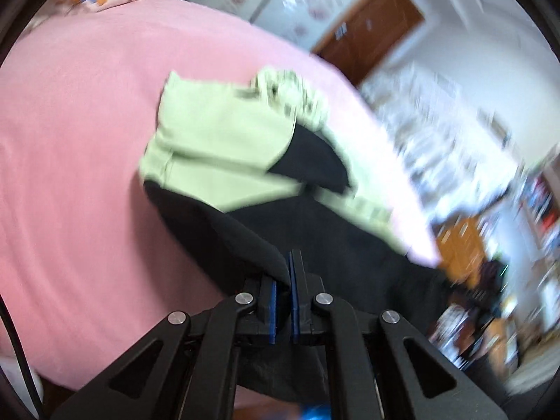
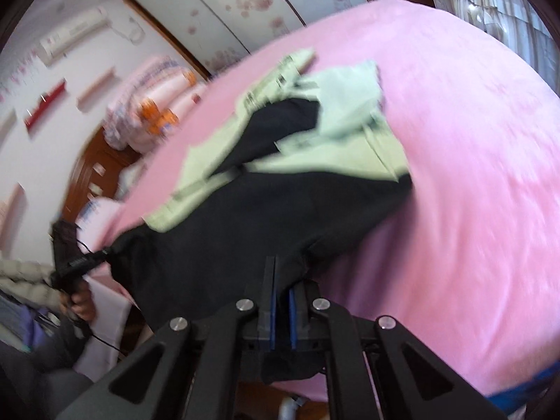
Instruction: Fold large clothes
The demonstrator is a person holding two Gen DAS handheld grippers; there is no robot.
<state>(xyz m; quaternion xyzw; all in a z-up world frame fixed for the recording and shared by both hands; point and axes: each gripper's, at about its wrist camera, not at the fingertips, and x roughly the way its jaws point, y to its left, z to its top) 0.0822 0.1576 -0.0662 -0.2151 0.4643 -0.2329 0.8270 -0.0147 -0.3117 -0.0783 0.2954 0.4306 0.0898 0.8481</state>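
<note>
A large black and light-green garment point(image 1: 224, 147) lies bunched on the pink bed point(image 1: 77, 133). My left gripper point(image 1: 289, 262) is shut on its black hem, which is pulled up off the bed edge toward the camera. My right gripper point(image 2: 281, 280) is shut on another part of the same black hem point(image 2: 245, 245). In the right wrist view the left gripper point(image 2: 75, 262) shows at the left, gripping the hem's far corner, with the black cloth stretched between the two. The green part point(image 2: 343, 105) lies crumpled further up the bed. Both views are motion-blurred.
Patterned pillows point(image 2: 150, 105) sit at the head of the bed beside a wooden headboard point(image 2: 91, 175). A wardrobe with flowered doors point(image 2: 217, 10) stands behind. A brown door point(image 1: 371, 28) and cluttered shelves point(image 1: 455, 147) lie beyond the bed's other side.
</note>
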